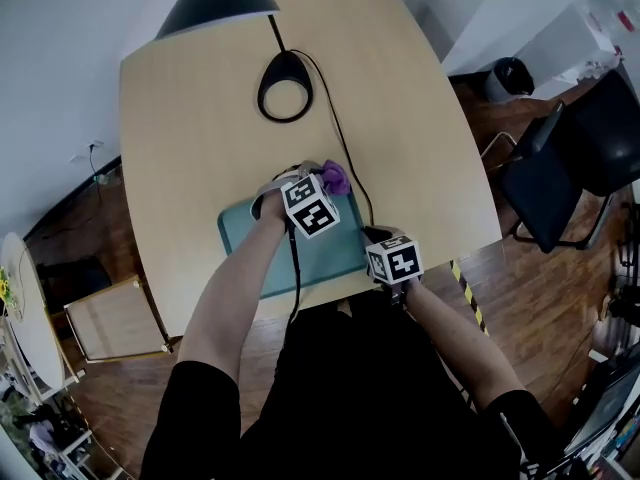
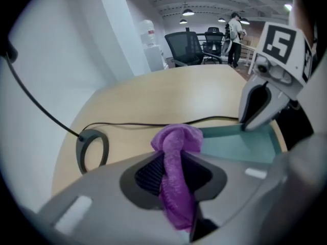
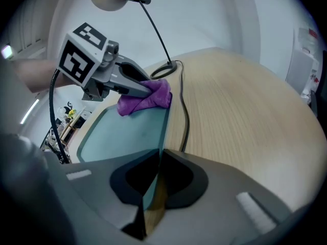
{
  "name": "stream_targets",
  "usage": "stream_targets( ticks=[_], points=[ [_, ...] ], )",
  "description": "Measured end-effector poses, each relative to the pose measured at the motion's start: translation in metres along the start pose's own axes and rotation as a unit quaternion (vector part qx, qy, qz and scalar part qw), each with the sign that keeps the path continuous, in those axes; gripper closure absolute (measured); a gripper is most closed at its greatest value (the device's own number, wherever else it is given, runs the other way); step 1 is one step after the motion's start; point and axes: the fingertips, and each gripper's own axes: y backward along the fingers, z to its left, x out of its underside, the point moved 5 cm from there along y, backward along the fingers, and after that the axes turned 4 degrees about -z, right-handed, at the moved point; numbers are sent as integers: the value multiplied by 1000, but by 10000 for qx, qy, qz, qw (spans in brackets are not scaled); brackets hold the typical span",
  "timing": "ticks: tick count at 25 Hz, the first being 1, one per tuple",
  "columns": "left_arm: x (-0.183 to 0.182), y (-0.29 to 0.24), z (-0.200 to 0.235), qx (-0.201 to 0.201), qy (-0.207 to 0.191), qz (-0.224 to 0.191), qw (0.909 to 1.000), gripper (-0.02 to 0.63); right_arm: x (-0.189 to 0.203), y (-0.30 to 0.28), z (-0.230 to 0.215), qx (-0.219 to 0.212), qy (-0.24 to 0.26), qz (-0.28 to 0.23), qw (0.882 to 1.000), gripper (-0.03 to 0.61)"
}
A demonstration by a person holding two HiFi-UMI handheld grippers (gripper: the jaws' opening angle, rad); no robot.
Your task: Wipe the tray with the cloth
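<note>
Lamp shade [image 1: 215, 3] cut off above — tray [image 1: 335, 253] partly hidden.

No text or label can be read.

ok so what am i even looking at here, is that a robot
No robot: a person holds a two-jaw gripper in each hand; the patterned cubes belong to them. One picture looks down from a camera on the person's head; the other two come from a camera on each gripper. On the wooden table sit a teal tray and a black desk lamp with its cord. The left gripper is shut on a purple cloth at the tray's far end; the right gripper clamps the tray's near rim.
</note>
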Motion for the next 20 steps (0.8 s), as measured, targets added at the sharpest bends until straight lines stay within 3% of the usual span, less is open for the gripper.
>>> stream_targets(
  ticks=[6, 10, 13, 17, 20],
  points=[
    [3, -8, -27, 481, 506, -188, 9974, 499, 2, 0, -2, -29, -29, -3, 10000, 552],
    [1, 0, -76, 1022, 616, -260, 9925, 499, 6, 1, -7, -26, -15, -38, 10000, 552],
    [5, 11, -125, 1419, 428, -322, 9884, 499, 9, 0, -11, -13, -22, -19, 10000, 552],
    [16, 24, -171, 1552, 195, -404, 9869, 499, 8, -2, -13, 7, -67, 37, 10000, 552],
    [22, 32, -198, 1666, -199, -443, 9848, 499, 6, -3, -12, 20, -52, 61, 10000, 552]
  ],
)
